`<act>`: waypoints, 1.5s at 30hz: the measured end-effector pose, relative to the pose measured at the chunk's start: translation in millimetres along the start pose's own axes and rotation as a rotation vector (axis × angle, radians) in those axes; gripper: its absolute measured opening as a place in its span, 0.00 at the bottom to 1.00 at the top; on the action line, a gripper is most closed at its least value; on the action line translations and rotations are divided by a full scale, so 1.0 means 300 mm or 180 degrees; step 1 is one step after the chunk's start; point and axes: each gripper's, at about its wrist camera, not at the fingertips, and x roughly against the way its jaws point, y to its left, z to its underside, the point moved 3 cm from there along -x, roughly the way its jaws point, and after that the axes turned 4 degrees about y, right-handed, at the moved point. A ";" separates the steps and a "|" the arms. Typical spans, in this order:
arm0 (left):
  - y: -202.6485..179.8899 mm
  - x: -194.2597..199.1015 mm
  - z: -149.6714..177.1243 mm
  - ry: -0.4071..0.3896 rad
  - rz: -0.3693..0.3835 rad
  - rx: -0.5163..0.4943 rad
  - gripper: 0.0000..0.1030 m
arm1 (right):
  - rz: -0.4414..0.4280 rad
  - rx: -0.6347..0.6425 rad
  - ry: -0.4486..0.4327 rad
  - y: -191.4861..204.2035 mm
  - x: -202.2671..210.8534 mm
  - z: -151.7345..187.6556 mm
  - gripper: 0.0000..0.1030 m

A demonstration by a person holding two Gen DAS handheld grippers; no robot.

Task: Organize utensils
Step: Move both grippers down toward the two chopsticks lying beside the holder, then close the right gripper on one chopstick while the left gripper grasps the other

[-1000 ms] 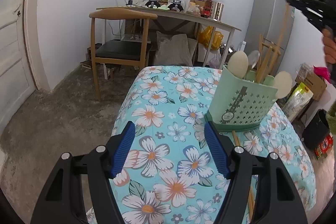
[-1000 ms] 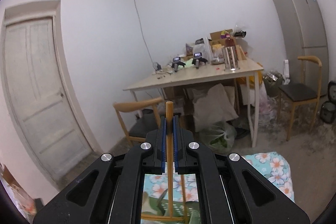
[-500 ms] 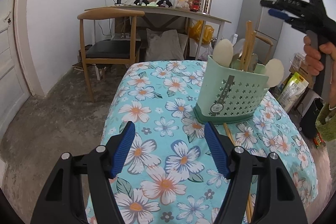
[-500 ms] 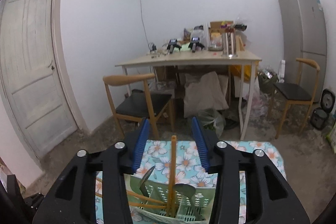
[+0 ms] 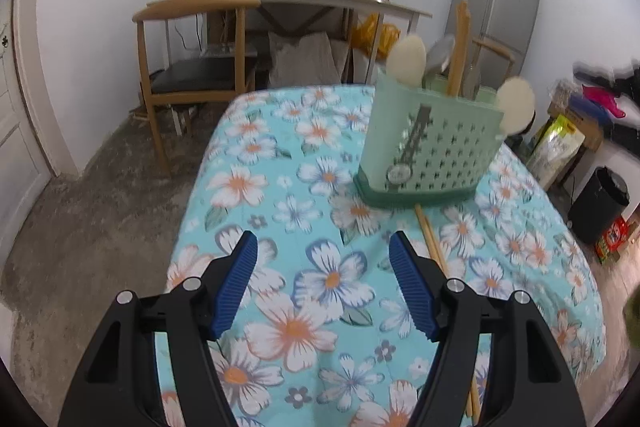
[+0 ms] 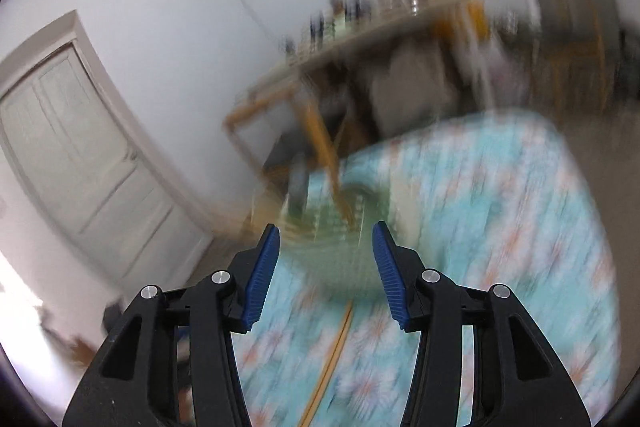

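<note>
Your left gripper (image 5: 324, 287) hovers over the turquoise floral tablecloth (image 5: 280, 155) with its blue ribbed pads spread wide and nothing between them. Ahead of it and to its right stands the pale green perforated plastic utensil holder (image 5: 428, 151), which already carries two cream round-headed wooden spoons (image 5: 408, 61), a metal spoon and an upright light wooden chopstick (image 5: 460, 47). From the holder's base a pair of light wooden chopsticks lying flat on the cloth (image 5: 430, 239) runs back toward you, passing just beside and under the left gripper's right finger. Your right gripper (image 6: 326, 277) is likewise parted and empty; its view is heavily smeared, so detail there is uncertain, but the green holder appears directly ahead of its fingertips, and a thin wooden strip, probably those same chopsticks, lies on the cloth below and between its two fingers. Judged from this layout, the step in hand is the fetching of the next utensil, with the loose pair on the cloth the only pieces seen outside the holder. The next move calls for lowering one gripper until its pads straddle the sticks across their width, closing on both together if you can, then lifting and tipping them upright over a free compartment. Keep the other gripper clear of the holder, or ready to steady it, since a light plastic caddy may slide on cloth.
</note>
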 end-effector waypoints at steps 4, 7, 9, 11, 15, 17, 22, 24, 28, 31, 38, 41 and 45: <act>-0.021 -0.033 0.036 0.0203 0.0062 -0.0015 0.64 | -0.0279 -0.0536 0.0705 -0.063 -0.163 0.234 0.31; -0.038 -0.054 0.066 0.0332 0.0123 -0.0020 0.64 | -0.0442 -0.0836 0.1058 -0.081 -0.254 0.366 0.22; -0.044 -0.066 0.086 0.0426 0.0164 -0.0003 0.64 | -0.0485 -0.0918 0.1188 -0.080 -0.298 0.412 0.18; -0.047 -0.074 0.101 0.0495 0.0200 0.0023 0.64 | -0.0482 -0.0963 0.1276 -0.074 -0.332 0.443 0.16; -0.042 -0.077 0.115 0.0552 0.0247 0.0081 0.64 | -0.0491 -0.0953 0.1345 -0.058 -0.385 0.447 0.14; -0.039 -0.076 0.117 0.0569 0.0273 0.0113 0.64 | -0.0474 -0.0958 0.1370 -0.060 -0.403 0.460 0.14; -0.037 -0.075 0.115 0.0579 0.0287 0.0131 0.64 | -0.0432 -0.0980 0.1394 -0.086 -0.442 0.479 0.09; -0.037 -0.075 0.115 0.0583 0.0287 0.0132 0.64 | -0.0433 -0.0992 0.1389 -0.087 -0.446 0.481 0.07; -0.038 -0.075 0.115 0.0596 0.0293 0.0131 0.64 | -0.0436 -0.1036 0.1354 -0.105 -0.437 0.478 0.05; -0.046 -0.075 0.117 0.0609 0.0307 0.0125 0.64 | -0.0449 -0.1080 0.1322 -0.134 -0.404 0.484 0.04; -0.080 -0.084 0.120 0.0666 0.0368 0.0092 0.64 | -0.0359 -0.1114 0.1170 -0.201 -0.309 0.467 0.04; -0.116 -0.090 0.123 0.0691 0.0426 0.0013 0.64 | -0.0235 -0.1143 0.1052 -0.251 -0.234 0.456 0.04; -0.190 -0.101 0.137 0.0764 0.0592 -0.0154 0.56 | -0.0093 -0.1240 0.0897 -0.322 -0.152 0.458 0.04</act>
